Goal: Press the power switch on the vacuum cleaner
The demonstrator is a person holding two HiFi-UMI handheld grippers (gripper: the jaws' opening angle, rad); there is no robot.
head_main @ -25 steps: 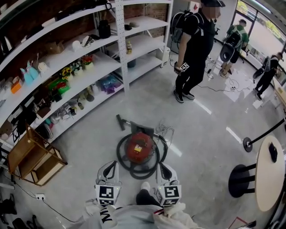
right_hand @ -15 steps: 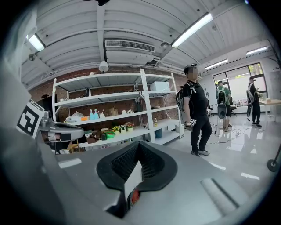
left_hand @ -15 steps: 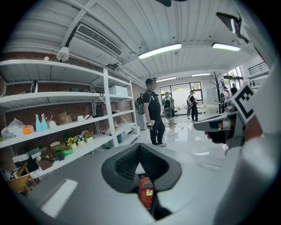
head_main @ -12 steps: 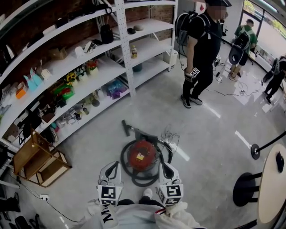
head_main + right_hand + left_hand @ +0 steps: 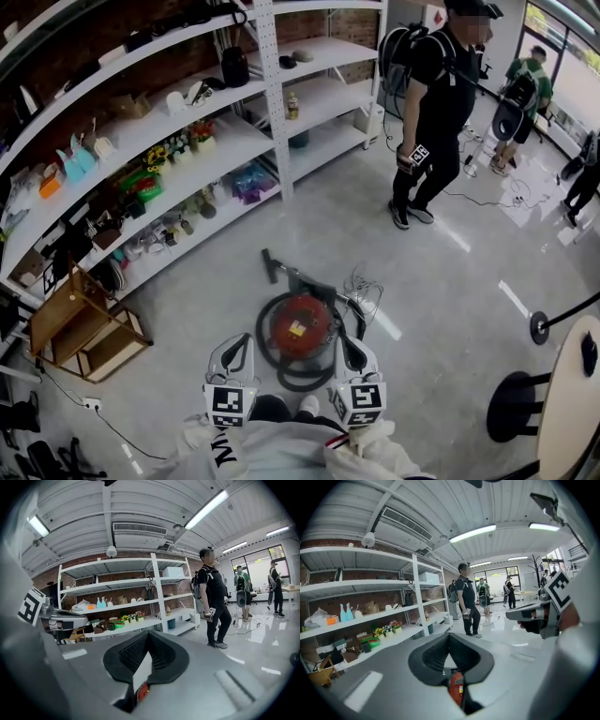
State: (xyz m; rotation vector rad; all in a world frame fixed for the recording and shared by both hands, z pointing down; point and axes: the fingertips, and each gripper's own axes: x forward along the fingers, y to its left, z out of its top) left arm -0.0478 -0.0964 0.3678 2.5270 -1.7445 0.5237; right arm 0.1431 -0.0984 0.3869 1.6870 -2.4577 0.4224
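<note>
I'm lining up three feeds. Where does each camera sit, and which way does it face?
Head view: on the head, facing steeply down at the vacuum cleaner; left gripper, right gripper and sleeves show.
Left gripper view: on that gripper, facing along its closed jaws toward the shelves; right gripper at right.
Right gripper view: likewise, jaws closed; left gripper at left.
Shared: shelves and the standing person.

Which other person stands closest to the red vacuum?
The person dressed in black with a backpack. The person in green and one at the right edge stand farther from the round red vacuum cleaner.
</note>
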